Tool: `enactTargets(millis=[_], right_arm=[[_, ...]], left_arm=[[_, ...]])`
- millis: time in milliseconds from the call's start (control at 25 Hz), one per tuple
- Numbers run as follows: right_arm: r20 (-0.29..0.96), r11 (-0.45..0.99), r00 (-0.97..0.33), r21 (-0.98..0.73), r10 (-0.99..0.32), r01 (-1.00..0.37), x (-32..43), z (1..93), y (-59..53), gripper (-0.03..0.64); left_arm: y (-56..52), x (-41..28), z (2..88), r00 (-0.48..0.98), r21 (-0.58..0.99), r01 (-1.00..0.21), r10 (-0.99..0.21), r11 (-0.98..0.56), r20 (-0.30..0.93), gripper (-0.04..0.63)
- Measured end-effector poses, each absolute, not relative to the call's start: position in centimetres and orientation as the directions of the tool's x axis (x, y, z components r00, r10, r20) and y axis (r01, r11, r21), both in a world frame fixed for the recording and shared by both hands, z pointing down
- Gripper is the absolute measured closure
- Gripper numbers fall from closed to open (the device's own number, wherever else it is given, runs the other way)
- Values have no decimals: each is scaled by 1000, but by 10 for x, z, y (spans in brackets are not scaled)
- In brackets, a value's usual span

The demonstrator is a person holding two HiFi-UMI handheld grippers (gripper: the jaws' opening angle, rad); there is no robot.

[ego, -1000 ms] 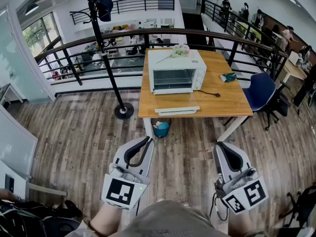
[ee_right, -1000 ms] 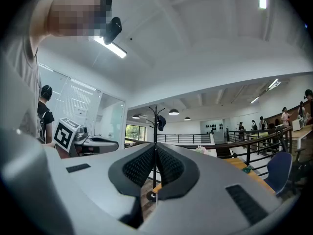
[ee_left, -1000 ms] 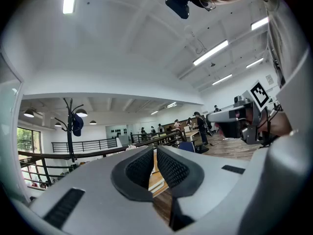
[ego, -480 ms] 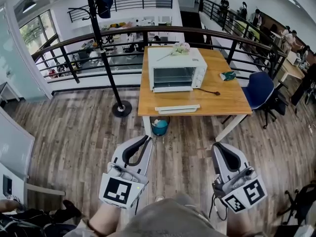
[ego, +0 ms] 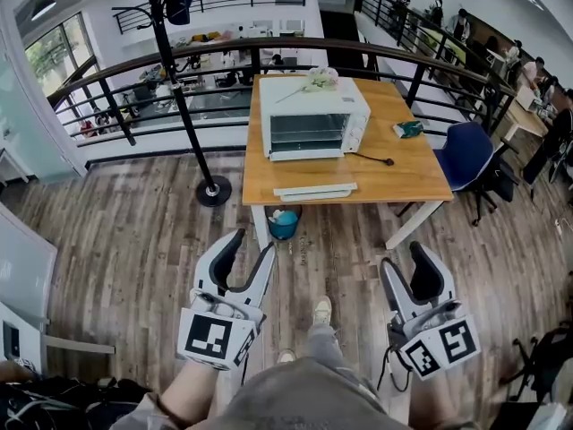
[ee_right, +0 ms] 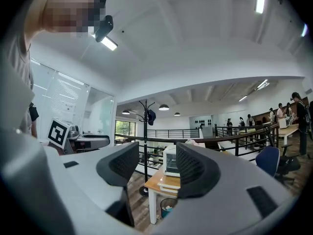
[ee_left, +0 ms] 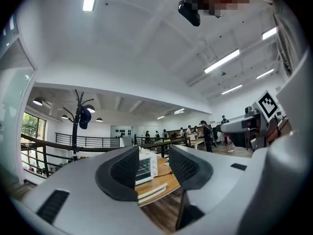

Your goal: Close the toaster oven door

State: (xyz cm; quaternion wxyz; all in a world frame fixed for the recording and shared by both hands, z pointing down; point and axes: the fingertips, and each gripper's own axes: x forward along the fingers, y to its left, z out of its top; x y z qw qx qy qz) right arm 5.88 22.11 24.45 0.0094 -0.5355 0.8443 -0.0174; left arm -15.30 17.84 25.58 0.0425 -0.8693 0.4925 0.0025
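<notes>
The white toaster oven point(ego: 313, 117) stands on a wooden table point(ego: 403, 173) several steps ahead, its front facing me; its door looks let down flat at the front. My left gripper point(ego: 252, 245) hangs low over the floor, far short of the table, its jaws opening with nothing between them. My right gripper point(ego: 403, 260) is level with it, its jaws opening and empty too. In the left gripper view the toaster oven point(ee_left: 145, 164) shows small between the left gripper's point(ee_left: 154, 165) pads. The right gripper point(ee_right: 157, 168) frames the toaster oven point(ee_right: 169, 163) likewise.
A flat white stack point(ego: 315, 190) lies at the table's front edge, a blue bin point(ego: 283, 225) beneath it. A black coat stand point(ego: 213, 191) is left of the table, a blue chair point(ego: 461, 155) right, a railing point(ego: 179, 61) behind. Wooden floor point(ego: 134, 240) lies between.
Both grippers' jaws have gone from shut to spread apart. The table has drawn slightly nearer, and a shoe now shows on the floor ahead of me.
</notes>
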Motion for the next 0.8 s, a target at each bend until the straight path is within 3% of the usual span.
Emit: enactTargets(millis=[800], right_arm=[[115,466,-476,-101,-872,-879,125,309,38,380]], left_arm=[[15,-101,315,422,-124,-889,-894,-440,148,393]])
